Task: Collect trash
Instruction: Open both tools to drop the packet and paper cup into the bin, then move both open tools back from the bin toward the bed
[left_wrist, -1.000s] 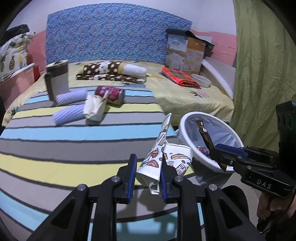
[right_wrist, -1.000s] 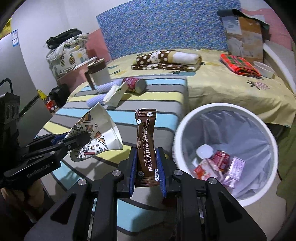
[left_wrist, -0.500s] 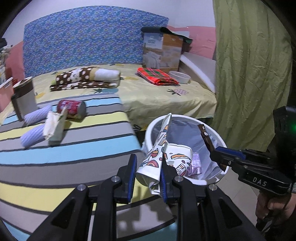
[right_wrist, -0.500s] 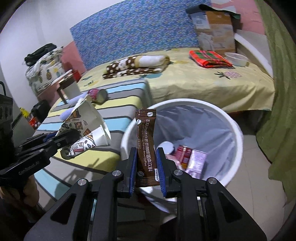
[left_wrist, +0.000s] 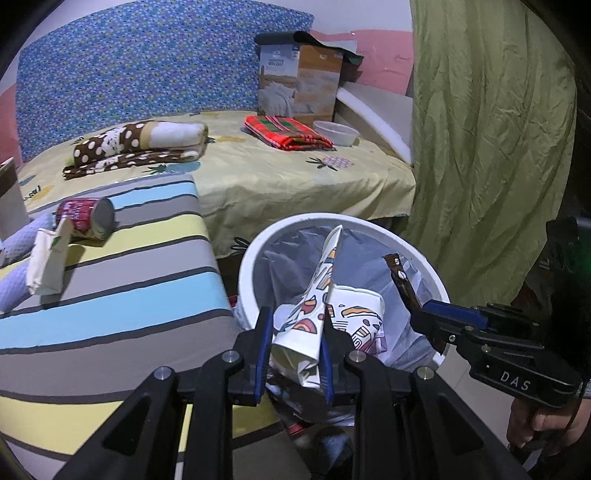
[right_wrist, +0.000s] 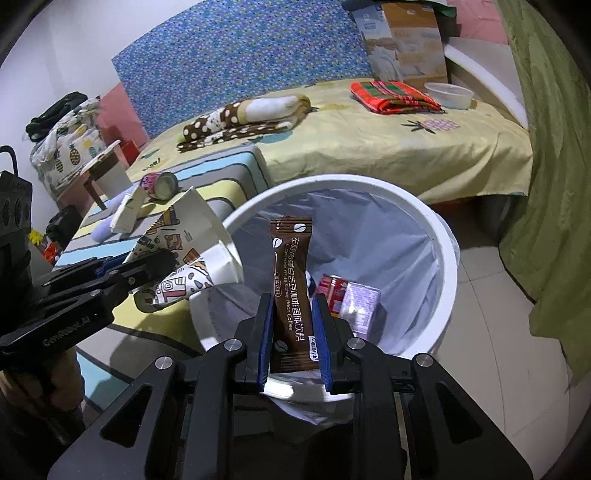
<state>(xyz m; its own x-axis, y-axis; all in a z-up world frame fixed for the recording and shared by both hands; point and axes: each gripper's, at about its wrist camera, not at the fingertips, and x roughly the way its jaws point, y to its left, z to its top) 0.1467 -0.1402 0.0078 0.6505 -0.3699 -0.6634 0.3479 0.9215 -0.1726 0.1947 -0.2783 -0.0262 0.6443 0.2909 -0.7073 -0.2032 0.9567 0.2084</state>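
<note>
Beside the bed (left_wrist: 295, 184), over the white bin (right_wrist: 439, 236), the left claw (left_wrist: 295, 354) pinches crushed paper cups (left_wrist: 325, 314) and the right claw (right_wrist: 293, 332) clamps a coffee sachet (right_wrist: 291, 288); next, I judge, both release them inside.

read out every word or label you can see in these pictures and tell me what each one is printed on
"White Kidney Bean Coffee", beside Chinese characters: brown coffee sachet.
"DAS": black right gripper body.
"GenRobot.AI", faint: black left gripper body.
Tan cardboard box, red tin can, patterned paper cups: print too blurred to read.
</note>
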